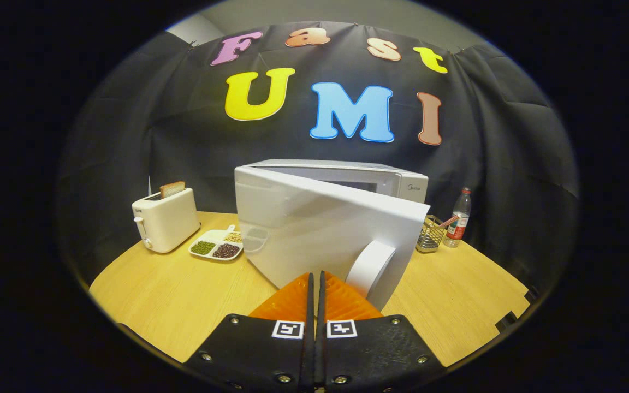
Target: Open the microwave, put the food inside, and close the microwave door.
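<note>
Gripper [315,278] clenched, grasping nothing, tips near microwave door [325,234] swung partly open; food plate [215,246] at 10 o'clock, beside toaster [165,218].

A light wooden table [161,295] carries everything here. A white microwave [342,180] stands at its middle, its door [314,229] swung partly open toward the camera. To the left, near the table's back edge, sits a white toaster [165,219] with a slice of bread [172,189] standing in its slot. Between toaster and microwave lies a divided white plate [217,244] holding beans of different colours in separate compartments. Right of the microwave stand a small wire basket [430,234] and, just beside it, an upright plastic bottle [459,218].
</note>
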The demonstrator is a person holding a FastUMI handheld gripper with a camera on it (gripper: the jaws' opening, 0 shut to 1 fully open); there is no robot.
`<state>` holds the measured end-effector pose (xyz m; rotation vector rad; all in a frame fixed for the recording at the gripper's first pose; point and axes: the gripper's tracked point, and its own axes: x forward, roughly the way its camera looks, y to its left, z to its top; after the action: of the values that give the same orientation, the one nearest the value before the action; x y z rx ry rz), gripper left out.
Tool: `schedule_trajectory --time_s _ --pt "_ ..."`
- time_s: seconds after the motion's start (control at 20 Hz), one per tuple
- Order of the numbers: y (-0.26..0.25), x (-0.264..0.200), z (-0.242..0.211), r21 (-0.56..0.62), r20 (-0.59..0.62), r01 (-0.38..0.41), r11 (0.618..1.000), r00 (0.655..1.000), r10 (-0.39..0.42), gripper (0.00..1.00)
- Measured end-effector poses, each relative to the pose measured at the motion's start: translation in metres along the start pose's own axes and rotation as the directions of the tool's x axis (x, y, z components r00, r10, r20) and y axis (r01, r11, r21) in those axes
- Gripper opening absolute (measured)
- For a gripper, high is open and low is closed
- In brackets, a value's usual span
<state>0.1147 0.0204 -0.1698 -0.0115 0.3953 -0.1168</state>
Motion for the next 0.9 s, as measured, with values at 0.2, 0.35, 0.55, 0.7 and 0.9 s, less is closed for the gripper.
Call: schedule_trajectory --time_s 0.2,0.35,0.55,0.7,0.9 --pt "-0.019 0.021 0.010 0.030 0.000 0.040 0.999 0.999 -0.040 0.01" --pt "-0.032 0.037 0.015 0.046 -0.005 0.069 0.997 0.998 -0.069 0.01" --pt "-0.049 0.060 0.022 0.062 -0.009 0.093 0.994 0.996 -0.092 0.01" --pt "-0.061 0.077 0.026 0.070 -0.010 0.109 0.992 0.994 -0.109 0.01" --pt "-0.076 0.101 0.031 0.086 -0.014 0.130 0.988 0.991 -0.130 0.01"
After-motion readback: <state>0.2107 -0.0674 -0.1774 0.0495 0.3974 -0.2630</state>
